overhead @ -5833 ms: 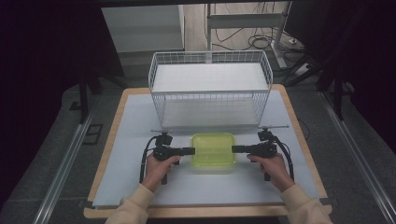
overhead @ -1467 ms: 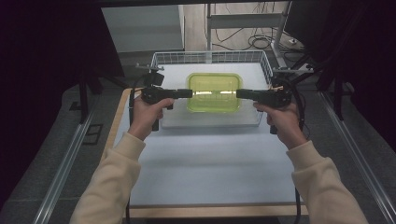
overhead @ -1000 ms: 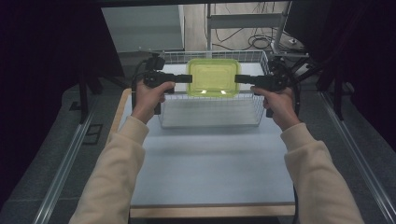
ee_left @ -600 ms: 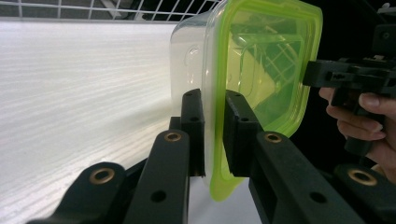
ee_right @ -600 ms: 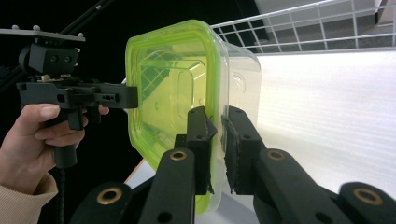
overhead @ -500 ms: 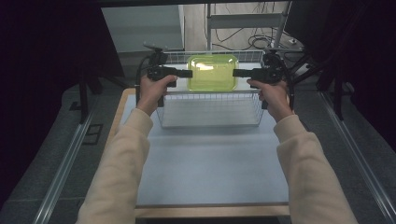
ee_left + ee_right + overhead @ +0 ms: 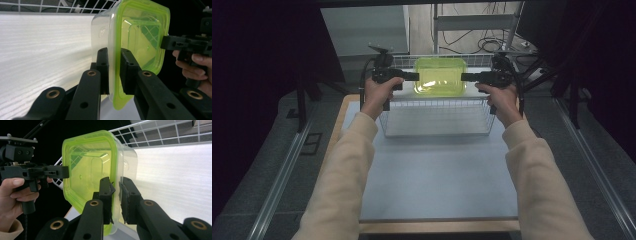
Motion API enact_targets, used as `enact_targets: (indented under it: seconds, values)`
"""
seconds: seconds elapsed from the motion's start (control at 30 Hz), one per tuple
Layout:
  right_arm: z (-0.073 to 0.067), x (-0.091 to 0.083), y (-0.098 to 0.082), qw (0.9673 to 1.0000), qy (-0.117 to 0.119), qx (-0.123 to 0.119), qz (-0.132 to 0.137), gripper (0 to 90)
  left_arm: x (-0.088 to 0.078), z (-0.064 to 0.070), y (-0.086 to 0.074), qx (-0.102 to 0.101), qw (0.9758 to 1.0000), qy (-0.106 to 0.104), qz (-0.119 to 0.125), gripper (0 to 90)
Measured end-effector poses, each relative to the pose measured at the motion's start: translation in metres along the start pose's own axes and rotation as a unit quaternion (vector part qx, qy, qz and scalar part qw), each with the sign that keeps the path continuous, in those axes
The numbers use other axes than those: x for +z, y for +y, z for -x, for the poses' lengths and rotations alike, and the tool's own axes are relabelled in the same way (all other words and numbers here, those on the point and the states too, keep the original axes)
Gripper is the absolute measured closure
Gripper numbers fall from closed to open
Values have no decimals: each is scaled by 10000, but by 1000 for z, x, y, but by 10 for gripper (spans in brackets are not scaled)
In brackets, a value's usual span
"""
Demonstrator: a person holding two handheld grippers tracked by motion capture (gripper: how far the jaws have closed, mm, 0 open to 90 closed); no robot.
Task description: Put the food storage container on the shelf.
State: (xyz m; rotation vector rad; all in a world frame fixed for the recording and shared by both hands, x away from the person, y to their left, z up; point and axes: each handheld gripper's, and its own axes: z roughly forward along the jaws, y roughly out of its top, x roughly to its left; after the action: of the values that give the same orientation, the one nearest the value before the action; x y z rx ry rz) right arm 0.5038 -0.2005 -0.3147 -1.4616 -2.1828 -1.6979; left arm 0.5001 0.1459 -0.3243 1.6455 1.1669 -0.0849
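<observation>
High view shows the container (image 7: 440, 76) suspended between my two tools above the white top shelf (image 7: 477, 91) of the wire rack (image 7: 437, 117), toward the rack's far side. I hold the left tool (image 7: 414, 76) at the container's left rim and the right tool (image 7: 464, 76) at its right rim; both stand equally near, one at each end of the long axis. That axis runs left to right across the counter (image 7: 437, 175), parallel to the rack's front edge.

Left gripper view: the jaws are nearly closed, clamped on the green lid rim (image 7: 113, 75). Right gripper view: the jaws are likewise pinched on the opposite rim (image 7: 115, 187).

The lid faces up and the clear body faces down toward the shelf. I judge the coming move to be a straight, level descent onto the shelf.
</observation>
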Motion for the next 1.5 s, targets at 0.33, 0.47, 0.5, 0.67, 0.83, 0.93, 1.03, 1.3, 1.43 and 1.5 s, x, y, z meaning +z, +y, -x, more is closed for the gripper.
enact_targets:
  seconds: [0.33,0.47,0.5,0.67,0.83,0.93,1.03,1.3,1.43,1.5]
  values:
    - [3,11,2,9994,-316,-112,-52,696,10,-9,3,-112,9999,2,-125,731]
    - [1,14,3,9982,-523,-259,-103,627,13,-11,2,-167,9998,-10,-94,695]
    - [1,16,3,9979,-567,-284,-115,604,13,-12,2,-157,9998,17,-98,677]
    - [1,18,4,9973,-663,-318,-18,512,15,-10,1,-154,9998,54,72,462]
    - [-8,9,2,9970,-583,-429,270,389,0,-6,0,-93,9989,167,428,249]
    - [-15,-2,0,9967,-405,-571,414,364,-16,1,-4,126,9987,84,494,246]
    - [-23,-13,-8,9960,-270,-746,419,337,-31,8,-17,280,9979,139,575,258]
    - [-36,-42,-48,9915,-34,-1256,348,299,-60,25,-69,620,9962,79,602,260]
    - [-39,-56,-71,9890,111,-1436,330,290,-71,33,-99,887,9944,17,567,261]
    - [-40,-62,-82,9873,131,-1554,289,281,-73,35,-114,926,9940,-140,563,260]
